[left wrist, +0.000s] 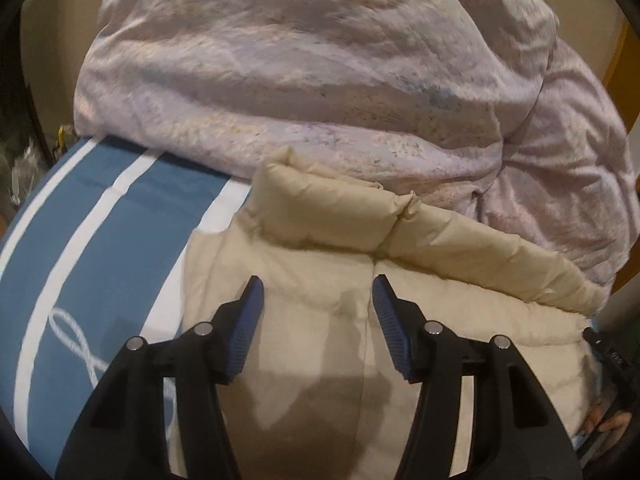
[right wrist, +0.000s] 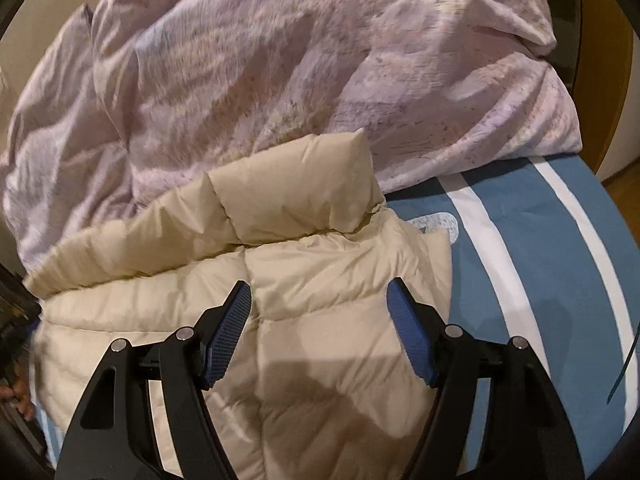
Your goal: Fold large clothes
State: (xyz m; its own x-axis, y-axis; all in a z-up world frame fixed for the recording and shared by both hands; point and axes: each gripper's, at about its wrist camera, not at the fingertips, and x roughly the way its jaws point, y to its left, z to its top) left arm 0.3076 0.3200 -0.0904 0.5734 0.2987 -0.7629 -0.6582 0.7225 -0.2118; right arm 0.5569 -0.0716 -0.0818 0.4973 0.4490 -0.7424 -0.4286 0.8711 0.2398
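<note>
Already we have the beige puffer jacket (left wrist: 320, 280) lying folded, collar up, mid-frame on the striped blue sheet (left wrist: 100, 248), both left gripper (left wrist: 318, 300) and right gripper (right wrist: 320, 304) agape, empty, only tidying seemingly left.

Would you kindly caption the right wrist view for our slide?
Open right gripper above a beige puffer jacket on a blue-and-white striped bedsheet, lilac duvet behind.
</note>
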